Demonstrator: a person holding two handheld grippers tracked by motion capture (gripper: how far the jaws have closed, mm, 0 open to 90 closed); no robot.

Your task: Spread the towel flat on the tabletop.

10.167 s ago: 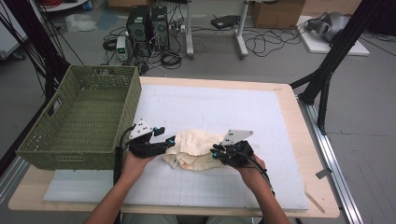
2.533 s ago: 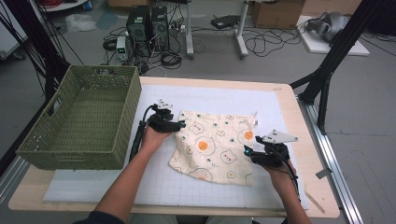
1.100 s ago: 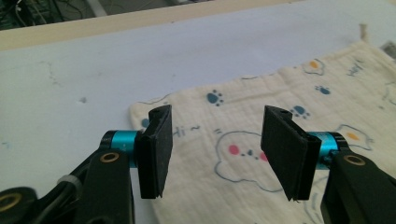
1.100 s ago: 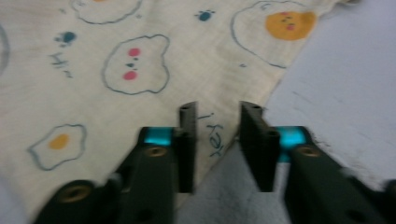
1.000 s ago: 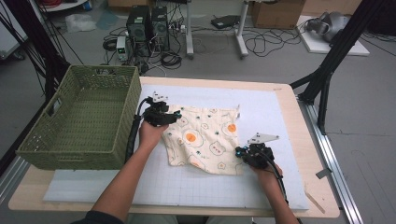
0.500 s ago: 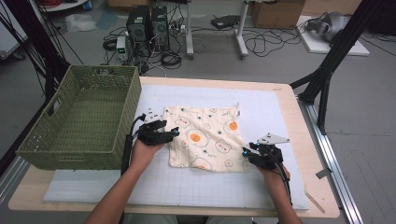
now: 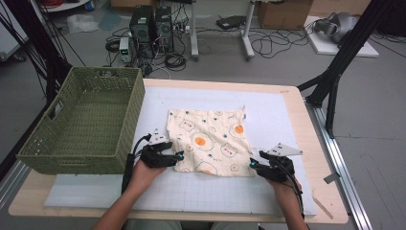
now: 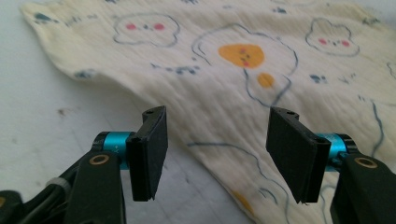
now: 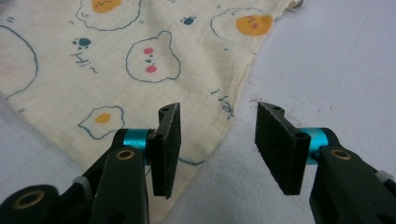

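The printed cloth [image 7: 209, 141] looks thin, floppy and light, so it's probably best pinched at its near corners. Both jaws have just been opening: the left hand-held gripper [image 8: 217, 149] is spread wide over the near-left edge, the right hand-held gripper [image 9: 217, 147] stands about half open at the near-right corner, and nothing is held.

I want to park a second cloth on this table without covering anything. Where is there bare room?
Bare mat lies between the cloth and the table's right edge, and along the near strip below the cloth, between the open left gripper and right gripper. The far strip is free too. It is crowded at the left, where the basket stands close to the cloth.
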